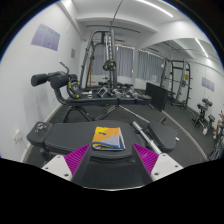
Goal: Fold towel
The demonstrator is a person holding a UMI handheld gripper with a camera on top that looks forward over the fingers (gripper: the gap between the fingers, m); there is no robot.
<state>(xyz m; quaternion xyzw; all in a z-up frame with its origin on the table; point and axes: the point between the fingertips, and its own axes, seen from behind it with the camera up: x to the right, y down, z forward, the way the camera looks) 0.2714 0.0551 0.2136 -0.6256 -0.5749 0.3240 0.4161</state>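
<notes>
A small folded towel point(110, 138) with orange, blue and yellow print lies flat on a dark padded bench point(75, 135). My gripper point(111, 160) is open, its magenta pads point(75, 160) spread wide apart. The towel sits just ahead of the fingers, centred on the gap between them, and neither finger touches it. The fingers hold nothing.
This is a gym room. A weight machine with a black seat point(70, 88) stands behind the bench, a metal rack point(105, 60) beyond it, and another rack point(180, 80) at the far right. A grey bar point(140, 128) lies right of the towel.
</notes>
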